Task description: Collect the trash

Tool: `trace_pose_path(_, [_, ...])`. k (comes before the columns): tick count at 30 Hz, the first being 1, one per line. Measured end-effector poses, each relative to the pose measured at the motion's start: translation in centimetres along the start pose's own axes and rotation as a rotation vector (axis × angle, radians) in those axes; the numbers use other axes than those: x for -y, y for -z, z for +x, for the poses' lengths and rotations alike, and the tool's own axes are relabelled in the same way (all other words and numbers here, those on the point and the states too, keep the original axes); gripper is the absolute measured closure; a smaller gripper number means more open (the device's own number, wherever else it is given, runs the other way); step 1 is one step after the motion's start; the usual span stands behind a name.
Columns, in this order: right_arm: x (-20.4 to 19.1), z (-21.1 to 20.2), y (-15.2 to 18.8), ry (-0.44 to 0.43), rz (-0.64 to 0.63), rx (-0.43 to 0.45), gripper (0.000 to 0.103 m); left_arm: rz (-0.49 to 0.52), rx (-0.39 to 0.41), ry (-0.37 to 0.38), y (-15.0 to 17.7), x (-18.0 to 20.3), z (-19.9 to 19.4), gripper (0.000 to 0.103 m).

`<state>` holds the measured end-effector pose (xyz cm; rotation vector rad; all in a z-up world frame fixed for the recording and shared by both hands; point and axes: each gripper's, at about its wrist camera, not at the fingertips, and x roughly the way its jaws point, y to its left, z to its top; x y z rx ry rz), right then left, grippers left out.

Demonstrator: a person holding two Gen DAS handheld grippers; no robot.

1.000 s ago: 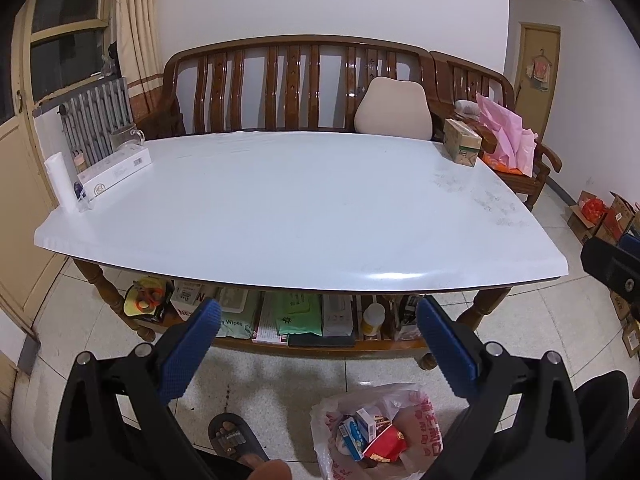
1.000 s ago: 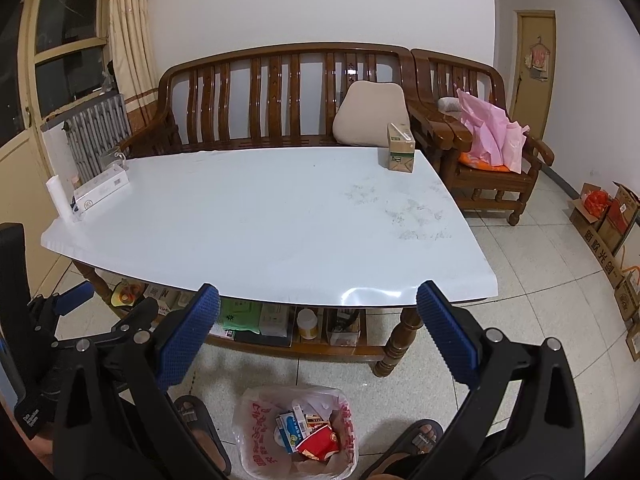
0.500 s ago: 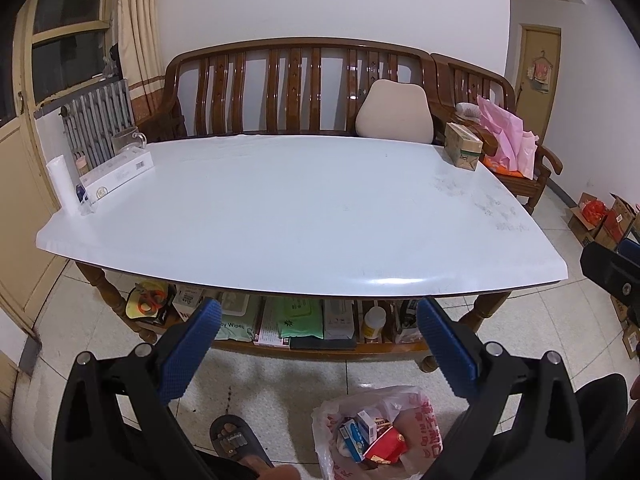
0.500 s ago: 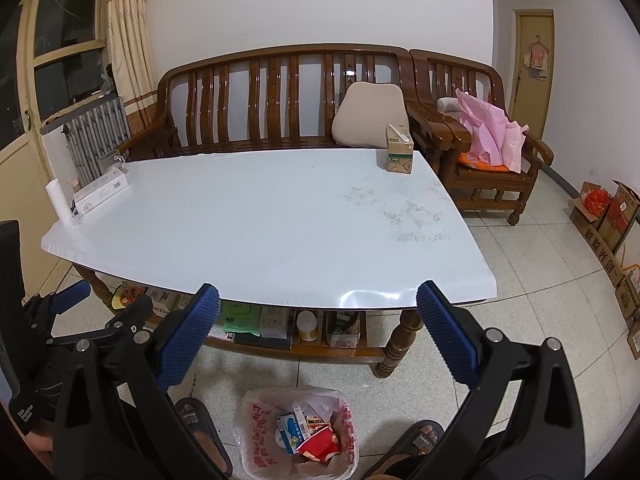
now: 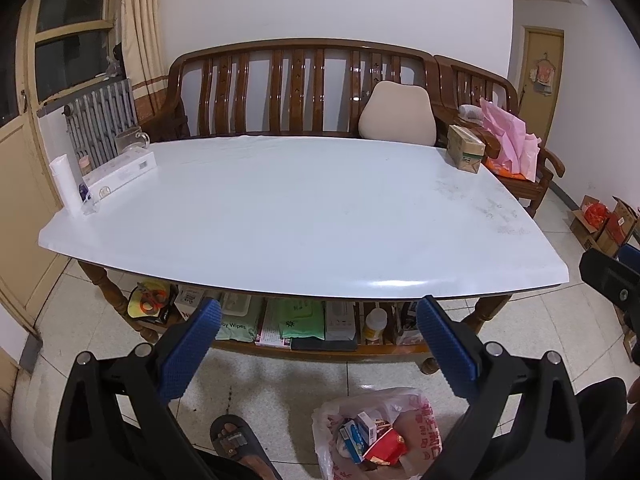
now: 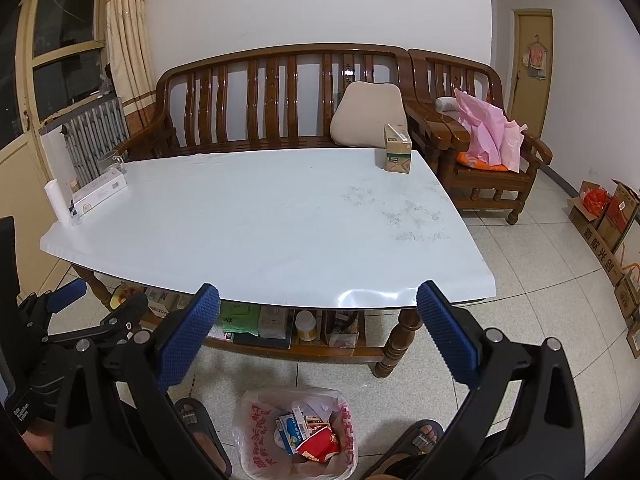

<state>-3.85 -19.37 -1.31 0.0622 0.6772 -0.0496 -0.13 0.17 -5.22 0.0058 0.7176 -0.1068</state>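
A plastic-lined trash bin [image 6: 296, 434] stands on the floor in front of the table, holding cartons and a red wrapper; it also shows in the left wrist view [image 5: 378, 434]. My left gripper [image 5: 318, 346] is open and empty, held above the floor before the table's front edge. My right gripper [image 6: 318, 334] is open and empty, above the bin. The white table [image 5: 304, 216] carries a brown carton [image 5: 464, 154] at the far right, also in the right wrist view [image 6: 397, 148]. A long white box [image 5: 120, 174] and a white roll [image 5: 68, 184] sit at the far left.
A wooden bench [image 6: 280, 96] with a beige cushion [image 6: 370, 114] stands behind the table. An armchair with a pink bag [image 6: 490, 136] is at the right. Cardboard boxes [image 6: 608, 216] line the right wall. A shelf under the table [image 5: 304, 322] holds packets. Sandalled feet [image 6: 198, 426] flank the bin.
Both grippers have drawn back and risen slightly; the view has barely shifted. Both stay open and empty.
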Motion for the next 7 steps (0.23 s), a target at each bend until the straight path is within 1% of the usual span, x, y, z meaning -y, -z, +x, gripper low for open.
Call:
trace_pose_path(2, [-0.01, -0.01, 0.0, 0.002, 0.001, 0.003, 0.007, -0.011, -0.008, 0.015, -0.01, -0.17, 0.11, 0.008])
trace_pose_path(7, [0.03, 0.01, -0.05, 0.001, -0.001, 0.001, 0.007, -0.008, -0.009, 0.003, 0.15, -0.25, 0.24, 0.008])
